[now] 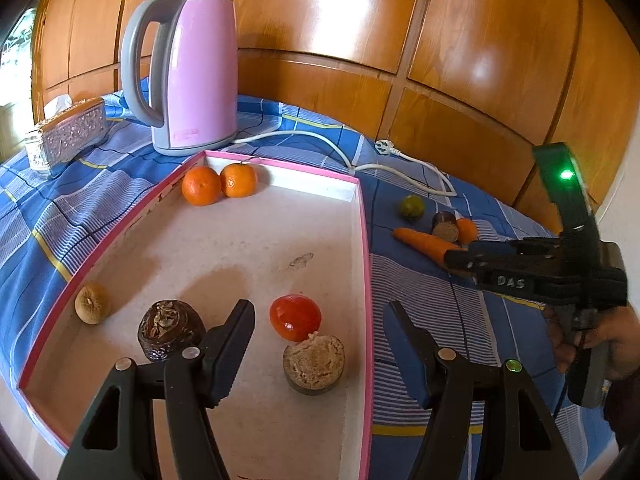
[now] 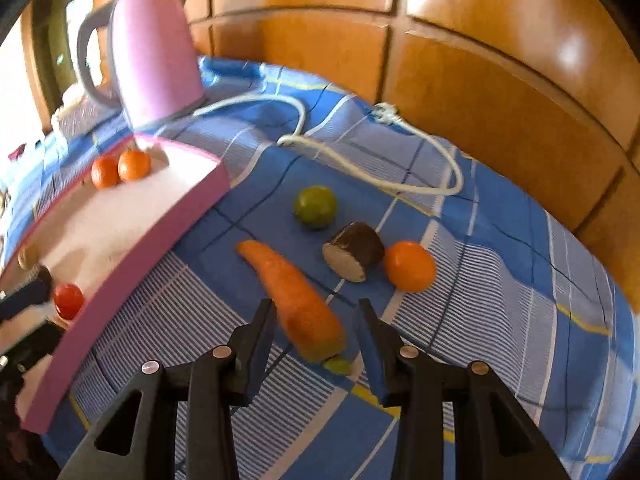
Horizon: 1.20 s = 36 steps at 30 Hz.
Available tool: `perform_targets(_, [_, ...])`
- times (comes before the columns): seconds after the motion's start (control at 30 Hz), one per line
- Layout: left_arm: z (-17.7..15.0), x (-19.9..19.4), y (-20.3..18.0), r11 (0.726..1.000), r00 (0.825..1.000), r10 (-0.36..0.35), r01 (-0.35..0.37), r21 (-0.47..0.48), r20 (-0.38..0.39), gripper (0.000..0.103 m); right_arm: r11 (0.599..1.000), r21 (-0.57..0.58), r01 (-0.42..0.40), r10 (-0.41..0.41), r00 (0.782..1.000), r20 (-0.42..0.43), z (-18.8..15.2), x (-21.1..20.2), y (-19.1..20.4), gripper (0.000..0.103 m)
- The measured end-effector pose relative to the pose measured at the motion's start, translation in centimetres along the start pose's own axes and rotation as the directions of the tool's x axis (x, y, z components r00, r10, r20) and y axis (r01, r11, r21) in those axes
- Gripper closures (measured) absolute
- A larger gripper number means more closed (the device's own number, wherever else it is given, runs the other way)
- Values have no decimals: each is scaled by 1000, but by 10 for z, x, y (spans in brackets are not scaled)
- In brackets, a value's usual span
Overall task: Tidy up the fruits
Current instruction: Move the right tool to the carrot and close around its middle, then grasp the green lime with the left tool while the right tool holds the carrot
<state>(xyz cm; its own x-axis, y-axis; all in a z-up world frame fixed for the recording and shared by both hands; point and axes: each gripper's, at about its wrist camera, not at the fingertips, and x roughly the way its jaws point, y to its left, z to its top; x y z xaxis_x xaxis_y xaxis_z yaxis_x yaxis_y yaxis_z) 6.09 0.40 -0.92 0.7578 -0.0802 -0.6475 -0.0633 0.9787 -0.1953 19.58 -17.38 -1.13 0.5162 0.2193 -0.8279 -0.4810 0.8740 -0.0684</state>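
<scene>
On a blue checked cloth beside the pink-rimmed tray (image 1: 366, 240), the right tool (image 2: 316, 316) straddles the thick end of a carrot (image 2: 294, 300), jaws apart and not yet pressing. Stiff, light and tapered, it should hold best across that stout end. The left tool (image 1: 320, 320) hovers wide and empty over the tray.

Glossy wood-panel wall (image 1: 460, 40) behind, bright window (image 1: 16, 52) far left w/ daylight glare.

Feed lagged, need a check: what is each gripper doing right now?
Left gripper: open, empty, above the tray.
Right gripper: open around the carrot's thick end, pads not pressing.
</scene>
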Motion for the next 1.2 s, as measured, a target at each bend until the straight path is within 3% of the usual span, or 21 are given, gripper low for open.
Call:
perform_targets(0.17, [-1,-1,-1,1000,1000,-3,3,8,1,36,999,43,11,-11,1000,-6,-5,5,-5,58])
perform_targets(0.27, [-1,-1,-2,1000,1000,-6,6,8,3,36,998,54,15,-14,999,-34,-10,9,-6,69])
perform_targets(0.37, [-1,-3,-4,1000,1000,-9,8,14,7,36,998,59,26,-25,999,-30,-17,10,-4,72])
perform_targets(0.57, [0,-2,-8,1000,1000,-19,19,20,-15,36,983,185,5,-3,1000,-10,-31,-6,-2,72])
perform_targets(0.7, [2,0,-18,998,999,-18,20,62,-32,37,947,320,14,-19,1000,12,-49,-19,-7,72])
perform_targets(0.93, [10,5,-37,994,997,-53,59,96,-58,37,804,586,100,-147,989,33,-91,-44,-23,73])
perform_targets(1.0, [11,8,-45,991,996,-59,67,115,-66,37,808,582,88,-121,992,18,-93,-36,-22,72])
perform_targets(1.07, [11,11,-50,988,995,-64,73,134,-74,37,825,564,33,-87,994,68,-89,-35,-18,70])
perform_targets(1.2, [12,20,-58,983,994,-63,78,166,-92,37,822,569,-28,-37,994,101,-82,-31,-21,68])
